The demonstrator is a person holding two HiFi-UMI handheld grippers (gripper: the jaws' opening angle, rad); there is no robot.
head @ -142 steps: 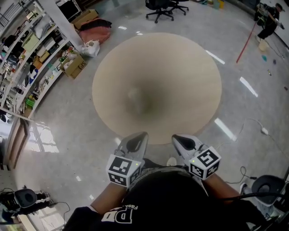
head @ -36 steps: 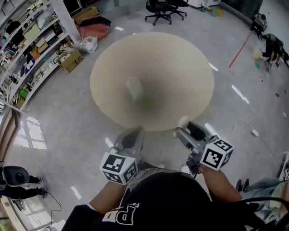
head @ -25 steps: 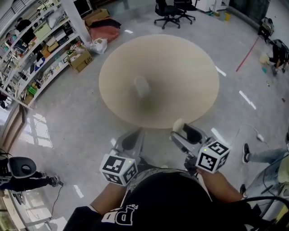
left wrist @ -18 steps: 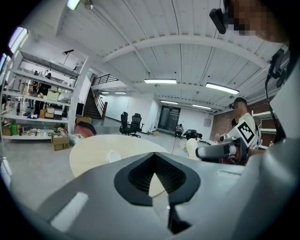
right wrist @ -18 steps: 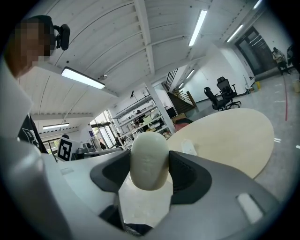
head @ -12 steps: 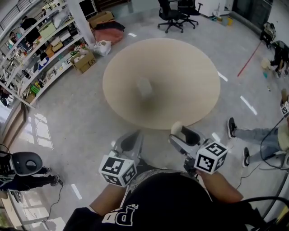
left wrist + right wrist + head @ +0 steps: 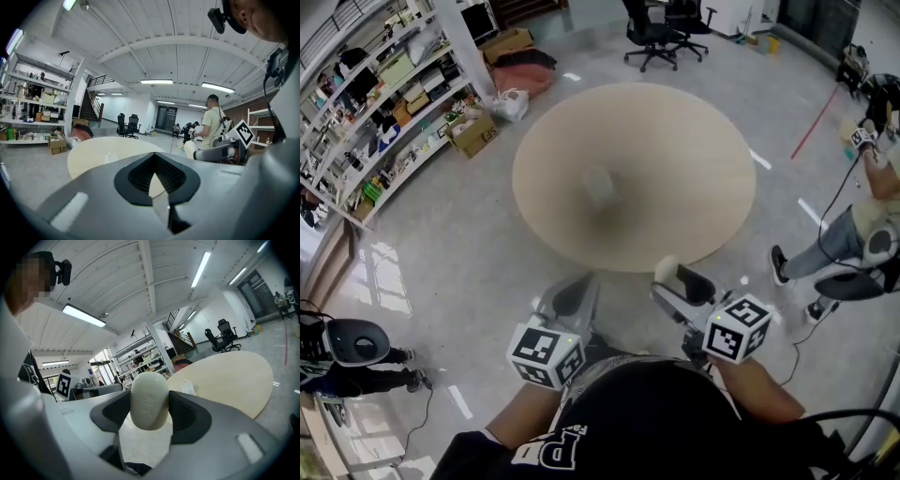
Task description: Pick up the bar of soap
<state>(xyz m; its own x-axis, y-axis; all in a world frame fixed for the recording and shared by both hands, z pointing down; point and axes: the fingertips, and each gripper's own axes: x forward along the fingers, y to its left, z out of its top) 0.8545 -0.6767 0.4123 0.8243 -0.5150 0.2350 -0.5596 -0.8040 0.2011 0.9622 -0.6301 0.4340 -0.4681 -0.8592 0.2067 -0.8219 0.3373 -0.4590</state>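
Head view: right gripper [image 7: 677, 285] has the bar of soap [image 7: 667, 271], just off the near edge of the round tabletop [image 7: 684, 150]; left gripper [image 7: 569, 298] sits beside it, also short of that edge | Left gripper view: jaws pressed together, nothing between | Right gripper view: jaws pinching the soap; small pale item [image 7: 187, 386] lies mid-tabletop.

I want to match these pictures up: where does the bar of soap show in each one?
Head view: bar of soap low, right of centre, at the right gripper's tip.
Left gripper view: a small pale oval, right of centre.
Right gripper view: dead centre, clamped between the jaws.
Shared landmark: the round beige table.
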